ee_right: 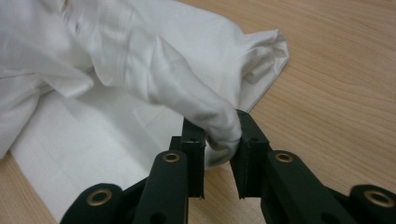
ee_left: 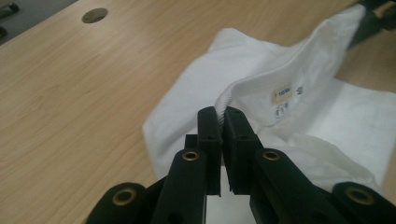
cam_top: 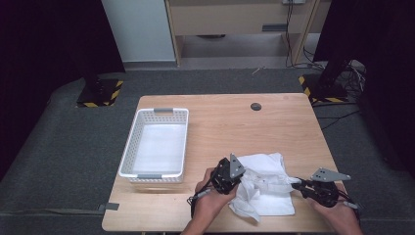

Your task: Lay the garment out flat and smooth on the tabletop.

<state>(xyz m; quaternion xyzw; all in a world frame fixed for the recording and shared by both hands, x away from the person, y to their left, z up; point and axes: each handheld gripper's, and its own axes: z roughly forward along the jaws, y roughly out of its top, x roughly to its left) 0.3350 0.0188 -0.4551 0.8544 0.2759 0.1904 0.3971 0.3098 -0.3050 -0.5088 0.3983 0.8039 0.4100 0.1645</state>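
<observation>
At the lower middle of the high view, I have both grippers on a white garment that lies crumpled on the near half of the wooden table, toward the lower right of the frame. My left gripper sits at the garment's left edge, held in the left hand. In the left gripper view its jaws stand closed almost together on the ribbed neckline of the white garment, with the cloth's edge pinched between the pads at the centre of the frame; a small yellow label and printed care marks show on the fabric just right of centre. My right gripper sits at the garment's right edge, in the right hand at the lower right corner. In the right gripper view its jaws stand a little apart, clamped on a bunched fold of the white garment that fills the gap between them at the lower middle of the frame, while the rest of the cloth spreads toward the upper left. A white slotted basket stands on the left part of the table, well apart from the garment, and a dark round hole marks the table's far side at upper centre.
</observation>
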